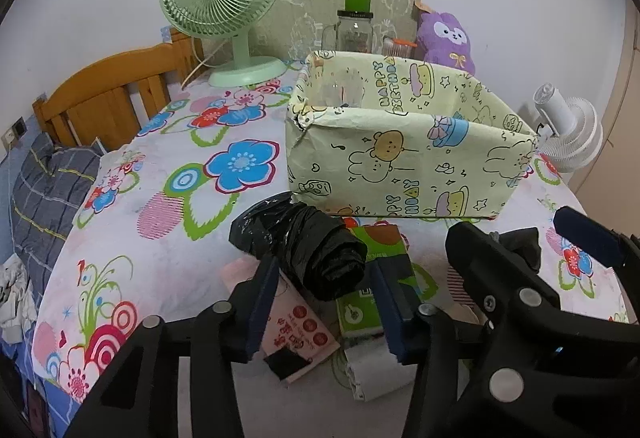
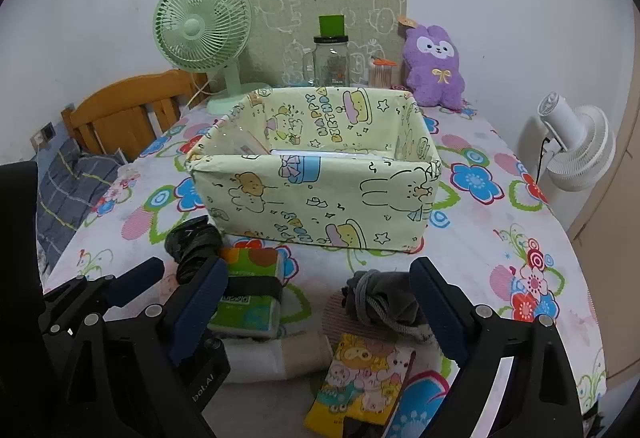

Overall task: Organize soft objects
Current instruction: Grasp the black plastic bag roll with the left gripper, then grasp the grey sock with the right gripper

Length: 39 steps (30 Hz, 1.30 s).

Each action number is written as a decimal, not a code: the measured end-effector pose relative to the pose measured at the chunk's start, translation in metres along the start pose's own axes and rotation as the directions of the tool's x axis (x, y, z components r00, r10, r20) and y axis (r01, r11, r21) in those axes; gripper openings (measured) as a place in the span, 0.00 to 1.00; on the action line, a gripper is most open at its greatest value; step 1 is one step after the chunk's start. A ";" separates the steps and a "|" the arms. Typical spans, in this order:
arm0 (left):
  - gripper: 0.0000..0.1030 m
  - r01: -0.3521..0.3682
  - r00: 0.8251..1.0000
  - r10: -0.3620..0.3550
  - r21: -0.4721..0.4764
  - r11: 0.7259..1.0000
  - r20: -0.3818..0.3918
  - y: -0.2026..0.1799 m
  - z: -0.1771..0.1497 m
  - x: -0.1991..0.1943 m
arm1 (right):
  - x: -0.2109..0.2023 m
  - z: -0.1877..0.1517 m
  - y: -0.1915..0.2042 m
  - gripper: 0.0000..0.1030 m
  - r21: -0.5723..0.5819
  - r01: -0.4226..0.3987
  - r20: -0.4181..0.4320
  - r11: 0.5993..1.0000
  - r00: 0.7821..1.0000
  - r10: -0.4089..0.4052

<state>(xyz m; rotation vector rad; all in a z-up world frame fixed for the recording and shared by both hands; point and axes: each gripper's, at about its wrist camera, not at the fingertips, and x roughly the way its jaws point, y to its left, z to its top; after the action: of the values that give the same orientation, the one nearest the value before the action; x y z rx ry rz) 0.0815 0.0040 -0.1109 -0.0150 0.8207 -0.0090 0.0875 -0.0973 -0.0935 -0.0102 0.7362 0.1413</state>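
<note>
the left gripper hangs over the black bag, a rolled bundle of thin plastic lying on the tabletop just in front of the box. its jaws stand about half open on either side of the roll's near end, and i can't see the pads pressing on it yet. the right gripper has its jaws wide apart with nothing held; the grey pouch with its cord lies between them. a green pack sits beside the bag, touching or nearly so.

to do this well, i'd say bring the left jaws down around the thick middle of the roll, not the loose crinkled end, or the film may slip or unroll. keep clear of the green pack so it isn't dragged. on the right, pinch the pouch's body, not the cord. then lift each over the box's near wall.
</note>
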 end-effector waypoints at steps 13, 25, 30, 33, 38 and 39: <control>0.41 0.009 1.000 -0.009 0.001 1.000 -0.018 0.002 0.010 0.023 | 0.024 0.009 -0.002 0.91 -0.001 0.022 -0.028 1.000 0.999 -0.023; 0.16 0.014 1.000 -0.014 0.003 1.000 -0.011 0.002 0.007 0.022 | 0.029 0.007 -0.001 0.91 0.001 0.019 -0.043 1.000 0.999 -0.019; 0.13 0.026 0.999 -0.027 0.014 1.000 0.021 -0.001 0.005 0.009 | 0.021 0.005 -0.001 0.91 0.005 0.006 -0.031 1.000 0.999 -0.006; 0.13 0.024 0.999 -0.025 0.023 0.999 0.042 -0.005 0.005 0.001 | 0.013 0.004 -0.002 0.91 0.011 -0.002 -0.018 1.000 1.000 0.002; 0.13 0.029 0.998 -0.031 0.038 0.999 0.060 -0.015 0.003 -0.011 | 0.002 0.002 -0.007 0.91 0.021 -0.006 -0.001 1.000 1.000 0.006; 0.13 0.030 0.997 -0.033 0.042 0.999 0.063 -0.017 0.002 -0.013 | -0.001 0.001 -0.010 0.91 0.023 -0.005 0.002 1.000 1.000 0.005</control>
<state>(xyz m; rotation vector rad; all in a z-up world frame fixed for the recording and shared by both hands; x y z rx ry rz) 0.0738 -0.0130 -0.0998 0.0107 0.7559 -0.0551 0.0887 -0.1069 -0.0920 0.0140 0.7358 0.1372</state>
